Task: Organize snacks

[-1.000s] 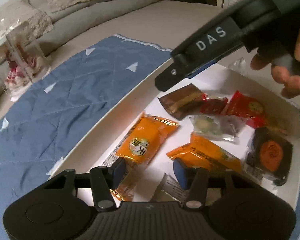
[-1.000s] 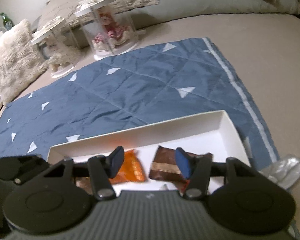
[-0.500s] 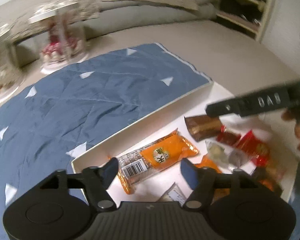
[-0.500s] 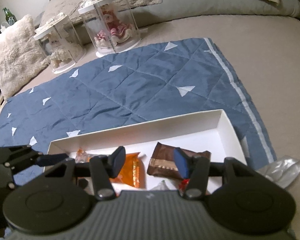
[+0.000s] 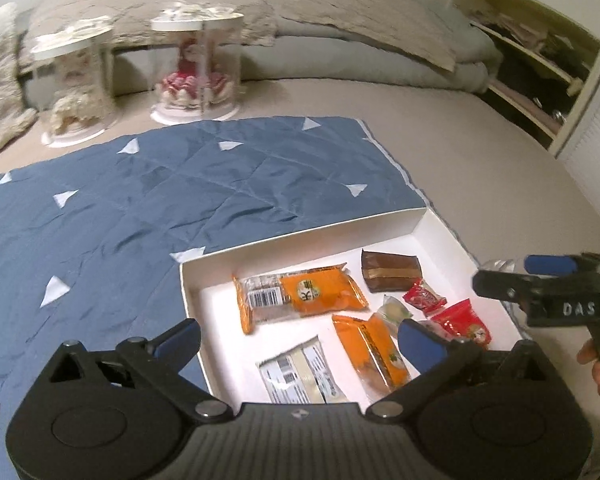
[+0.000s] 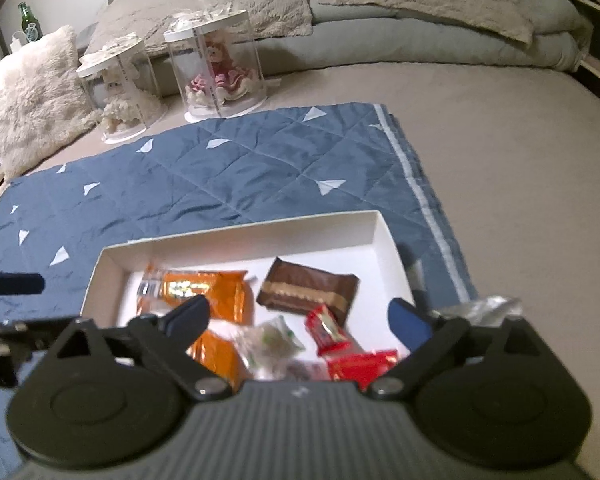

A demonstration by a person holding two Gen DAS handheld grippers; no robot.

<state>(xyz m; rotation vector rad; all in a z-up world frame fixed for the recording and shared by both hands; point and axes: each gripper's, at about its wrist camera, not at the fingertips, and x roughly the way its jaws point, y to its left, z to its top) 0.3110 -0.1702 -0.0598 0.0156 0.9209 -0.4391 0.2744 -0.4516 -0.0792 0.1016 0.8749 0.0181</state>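
Note:
A shallow white box (image 5: pixel 300 236) lies on a blue mat and holds several wrapped snacks. Among them are a long orange packet (image 5: pixel 312 292), a brown bar (image 5: pixel 390 270), a second orange packet (image 5: pixel 376 350), red packets (image 5: pixel 464 322) and a grey-white packet (image 5: pixel 300 372). My left gripper (image 5: pixel 300 334) hangs above the box's near left part, its jaws opening wide and gripping nothing. My right gripper (image 6: pixel 300 314) hovers over the near right part above the red packets (image 6: pixel 360 362), its jaws also opening and empty. In the left wrist view the right gripper (image 5: pixel 508 272) juts in beside the box's right edge.
The blue quilted mat (image 5: pixel 180 200) covers a beige bed. Two clear display cases with dolls (image 5: pixel 198 68) (image 5: pixel 74 84) stand behind it, before pillows. A fluffy cushion (image 6: pixel 32 100) lies far left. Crumpled clear plastic (image 6: pixel 484 308) sits right of the box. Shelves (image 5: pixel 540 80) stand far right.
Both grippers' jaws have spread from half open to wide. The left gripper rose and rolled level. The right gripper drew back from over the box to its right edge.

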